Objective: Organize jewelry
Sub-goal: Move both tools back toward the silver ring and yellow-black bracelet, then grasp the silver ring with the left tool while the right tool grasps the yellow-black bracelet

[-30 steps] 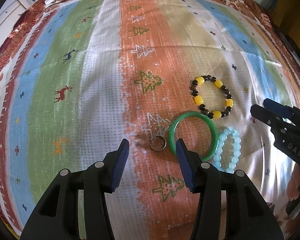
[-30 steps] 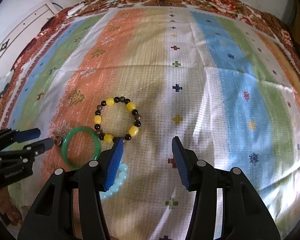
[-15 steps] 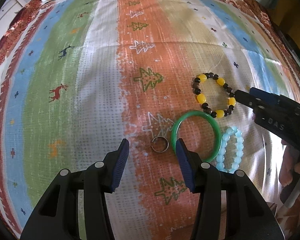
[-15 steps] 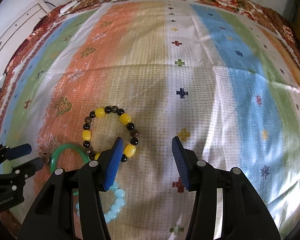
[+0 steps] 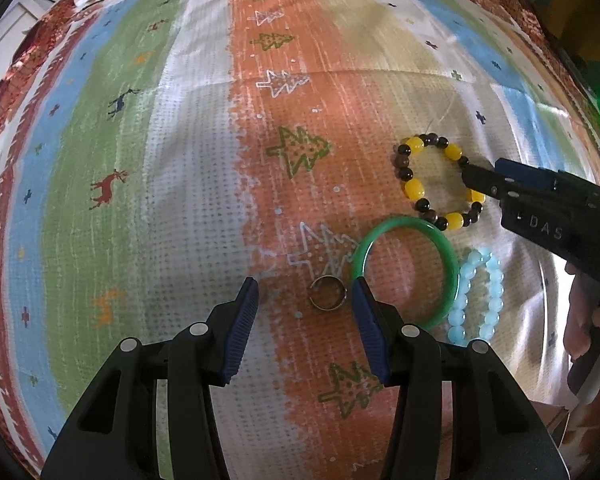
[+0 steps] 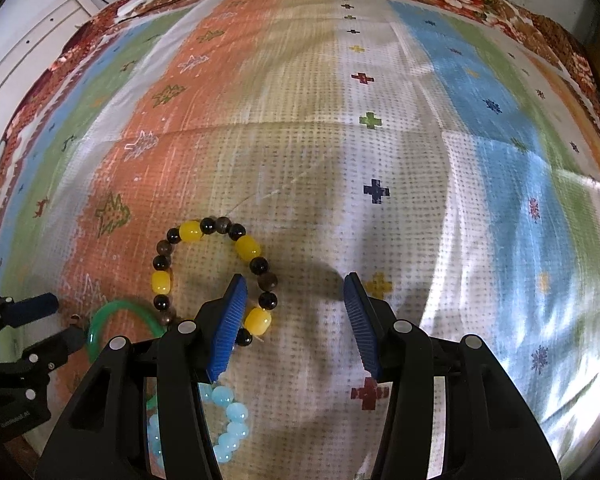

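Since a second ago, the right gripper (image 6: 292, 312) has been sliding in over the yellow-and-dark bead bracelet (image 6: 212, 276), its left pad now lying over the bracelet's near right beads; its jaws are standing apart, holding nothing. The left gripper (image 5: 304, 312) is hovering in place, jaws also apart and empty, with the small metal ring (image 5: 327, 294) lying between its fingertips. The green bangle (image 5: 406, 272) is lying just right of the ring, the pale blue bead bracelet (image 5: 476, 296) touching its far side, all on the striped cloth (image 5: 180, 160).
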`<move>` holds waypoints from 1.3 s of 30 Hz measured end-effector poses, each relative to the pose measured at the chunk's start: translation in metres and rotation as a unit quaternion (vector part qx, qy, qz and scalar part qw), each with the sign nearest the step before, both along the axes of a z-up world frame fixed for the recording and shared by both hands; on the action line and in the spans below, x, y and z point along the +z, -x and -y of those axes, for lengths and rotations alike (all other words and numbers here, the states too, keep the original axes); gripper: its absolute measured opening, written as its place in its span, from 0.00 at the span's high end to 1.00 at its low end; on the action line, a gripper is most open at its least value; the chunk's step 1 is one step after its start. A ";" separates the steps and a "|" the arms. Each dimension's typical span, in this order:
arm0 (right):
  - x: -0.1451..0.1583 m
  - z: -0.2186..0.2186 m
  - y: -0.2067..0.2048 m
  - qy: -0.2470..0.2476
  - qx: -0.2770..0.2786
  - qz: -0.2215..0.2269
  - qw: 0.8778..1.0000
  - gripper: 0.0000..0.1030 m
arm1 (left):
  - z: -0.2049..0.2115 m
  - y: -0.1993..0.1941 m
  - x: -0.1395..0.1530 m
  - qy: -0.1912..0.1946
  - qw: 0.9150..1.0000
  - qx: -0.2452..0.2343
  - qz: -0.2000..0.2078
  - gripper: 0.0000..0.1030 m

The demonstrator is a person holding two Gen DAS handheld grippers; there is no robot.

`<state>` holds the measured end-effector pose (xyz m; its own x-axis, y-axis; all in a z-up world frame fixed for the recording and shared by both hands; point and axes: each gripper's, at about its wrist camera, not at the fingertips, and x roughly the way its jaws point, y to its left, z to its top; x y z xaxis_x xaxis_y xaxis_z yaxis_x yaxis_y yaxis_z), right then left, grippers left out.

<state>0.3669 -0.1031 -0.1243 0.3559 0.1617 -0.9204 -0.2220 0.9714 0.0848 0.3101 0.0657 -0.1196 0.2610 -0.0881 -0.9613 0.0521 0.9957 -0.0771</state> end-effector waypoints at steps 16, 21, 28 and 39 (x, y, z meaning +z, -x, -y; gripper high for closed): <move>-0.003 -0.005 0.001 0.010 0.013 -0.019 1.000 0.76 | 0.007 -0.002 -0.007 -0.029 1.000 -0.010 0.002 0.79; -0.004 -0.006 0.002 0.008 0.021 -0.022 1.000 0.88 | 0.010 -0.003 -0.009 -0.032 0.999 -0.007 0.006 0.81; 0.000 -0.002 0.007 0.000 0.023 -0.026 0.999 0.89 | 0.007 -0.003 -0.004 -0.027 1.000 -0.008 0.009 0.81; 0.043 -0.002 0.033 0.002 0.039 0.016 0.999 0.89 | 0.004 0.013 0.023 -0.020 0.999 -0.001 0.037 0.81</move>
<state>0.3336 -0.1009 -0.0813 0.3725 0.1866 -0.9091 -0.2995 0.9513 0.0726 0.2967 0.0613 -0.0971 0.3310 -0.0508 -0.9423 0.0581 0.9978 -0.0333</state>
